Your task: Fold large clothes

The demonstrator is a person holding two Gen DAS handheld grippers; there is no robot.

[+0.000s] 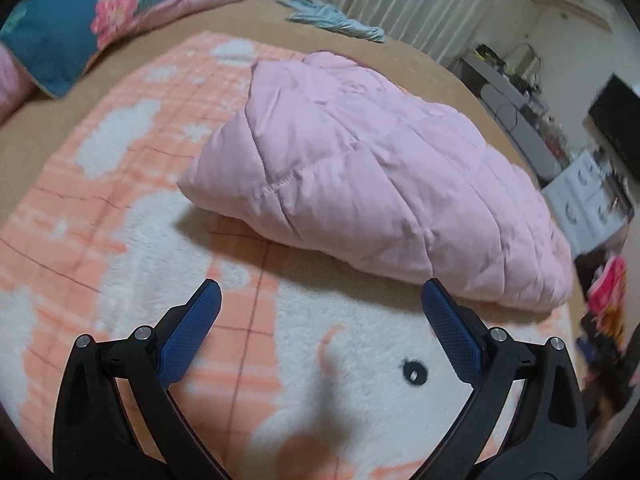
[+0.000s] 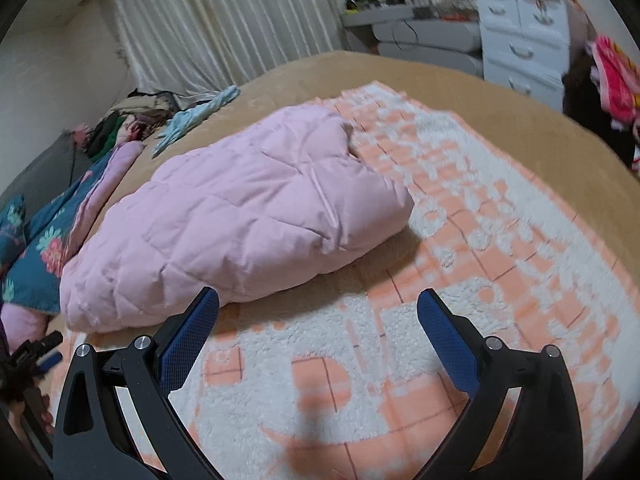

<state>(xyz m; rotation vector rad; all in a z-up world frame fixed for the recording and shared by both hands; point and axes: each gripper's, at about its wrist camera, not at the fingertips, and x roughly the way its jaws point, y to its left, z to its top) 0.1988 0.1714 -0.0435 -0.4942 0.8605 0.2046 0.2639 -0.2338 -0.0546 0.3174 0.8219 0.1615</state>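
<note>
A pale pink quilted jacket [image 1: 372,184] lies folded into a puffy bundle on an orange-and-white fleece blanket [image 1: 120,216]. My left gripper [image 1: 322,292] is open just short of the bundle's near edge, its blue pads holding nothing. In the right wrist view the same jacket [image 2: 240,212] sits ahead and to the left on the blanket [image 2: 500,240]. My right gripper [image 2: 318,300] is open too and holds nothing, with its left fingertip close to the jacket's near edge.
A teal floral quilt [image 1: 80,20] lies at the bed's far left, a light blue garment [image 1: 340,20] near the curtains. The tan bed cover [image 2: 400,68] borders the blanket. White drawers [image 2: 520,20] and a cluttered desk stand beyond the bed. Bright clothes [image 2: 616,76] hang at right.
</note>
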